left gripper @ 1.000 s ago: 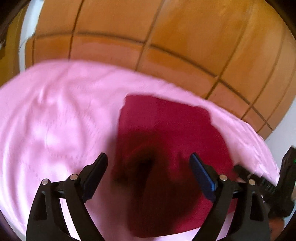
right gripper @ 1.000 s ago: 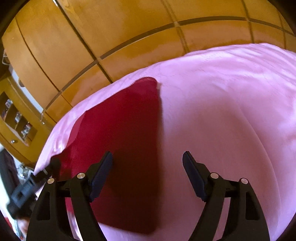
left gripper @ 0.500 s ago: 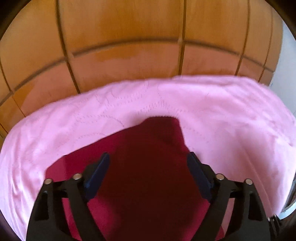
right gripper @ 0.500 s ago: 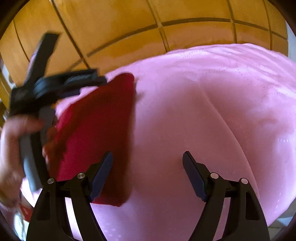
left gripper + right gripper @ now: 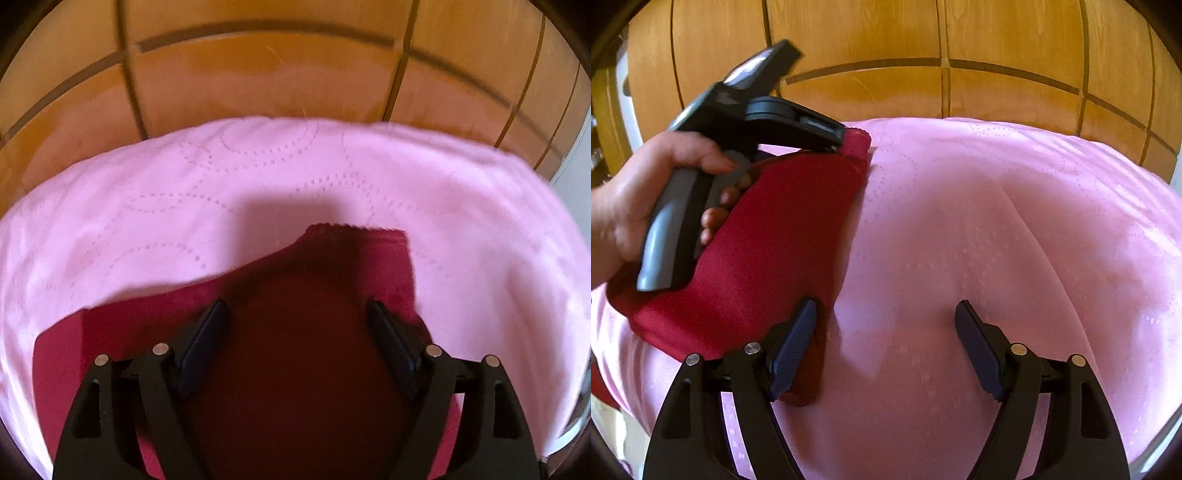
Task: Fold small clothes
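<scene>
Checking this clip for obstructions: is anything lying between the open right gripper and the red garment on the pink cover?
Nothing visible does. The right gripper is open at the red garment's near edge, bare pink cover between its fingers. The left gripper is over the garment's far end.

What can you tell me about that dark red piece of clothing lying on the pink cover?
The red garment is a small knit-looking cloth, deep crimson, lying mostly flat on the pink quilted cover near its left side. It looks folded into a long shape with a scalloped hem at its far end. The left gripper reaches over it to that far end, though its grip is unclear. The right gripper hangs open at its near edge.
</scene>
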